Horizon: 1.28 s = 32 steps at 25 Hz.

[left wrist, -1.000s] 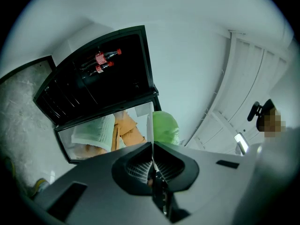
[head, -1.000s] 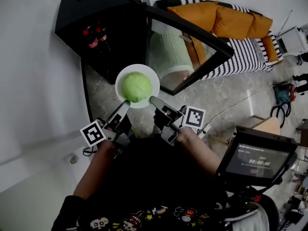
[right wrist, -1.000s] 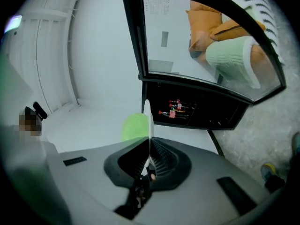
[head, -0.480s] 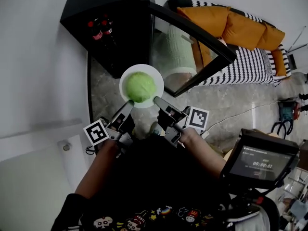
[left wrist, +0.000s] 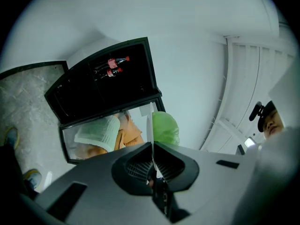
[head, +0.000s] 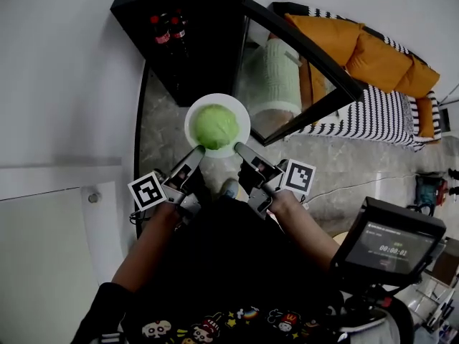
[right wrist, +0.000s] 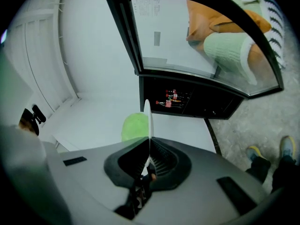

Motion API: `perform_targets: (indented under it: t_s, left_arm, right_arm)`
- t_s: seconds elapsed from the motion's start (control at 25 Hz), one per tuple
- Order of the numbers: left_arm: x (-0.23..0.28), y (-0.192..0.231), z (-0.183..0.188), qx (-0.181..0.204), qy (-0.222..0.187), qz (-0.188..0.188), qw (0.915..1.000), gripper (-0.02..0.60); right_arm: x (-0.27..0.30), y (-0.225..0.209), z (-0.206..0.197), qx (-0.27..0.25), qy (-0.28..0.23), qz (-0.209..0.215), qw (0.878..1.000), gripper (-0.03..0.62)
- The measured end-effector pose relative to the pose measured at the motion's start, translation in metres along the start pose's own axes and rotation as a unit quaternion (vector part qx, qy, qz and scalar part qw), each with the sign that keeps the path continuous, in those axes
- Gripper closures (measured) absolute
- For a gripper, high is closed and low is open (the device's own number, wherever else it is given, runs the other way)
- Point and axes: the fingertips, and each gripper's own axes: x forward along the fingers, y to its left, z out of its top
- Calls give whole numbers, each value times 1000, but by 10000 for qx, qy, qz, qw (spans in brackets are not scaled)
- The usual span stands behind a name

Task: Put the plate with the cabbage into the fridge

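Observation:
A white plate carrying a round green cabbage hangs in the air in front of the small black fridge. The fridge's glass door stands open to the right. My left gripper is shut on the plate's near left rim, and my right gripper is shut on its near right rim. In the left gripper view the plate shows edge-on between the jaws with the cabbage to its right. The right gripper view shows the plate edge-on with the cabbage to its left.
Two cola bottles stand inside the fridge. A white wall runs along the left. A striped sofa with orange cushions lies to the right on the marbled floor. A monitor sits at lower right.
Both grippers have carried the plate with the cabbage closer to the open fridge. The fridge and door now sit further right and nearer in the head view.

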Motion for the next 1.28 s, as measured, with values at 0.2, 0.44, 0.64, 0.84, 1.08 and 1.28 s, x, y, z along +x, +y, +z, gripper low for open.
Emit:
perform_targets:
  t_s: [0.2, 0.44, 0.64, 0.84, 1.08, 1.28]
  left_arm:
    - [-1, 3, -1, -200, -64, 61, 9998, 571]
    - [2, 5, 0, -309, -61, 42, 9995, 571]
    - [5, 6, 3, -296, -35, -5, 9996, 571]
    - [6, 4, 5, -348, -33, -33, 9994, 571]
    - [7, 6, 0, -365, -12, -8, 9993, 571]
    - [7, 5, 0, -425, 18, 19, 9991, 571]
  right_arm:
    - [0, -4, -1, 118, -21, -86, 9999, 580]
    - [1, -7, 0, 145, -61, -125, 9998, 580]
    - [2, -6, 4, 113, -93, -112, 9998, 580]
    - [4, -4, 5, 90, -105, -116, 9998, 582]
    - [-1, -7, 5, 122, -130, -127, 9998, 580]
    - [-1, -6, 4, 144, -164, -133, 9997, 580]
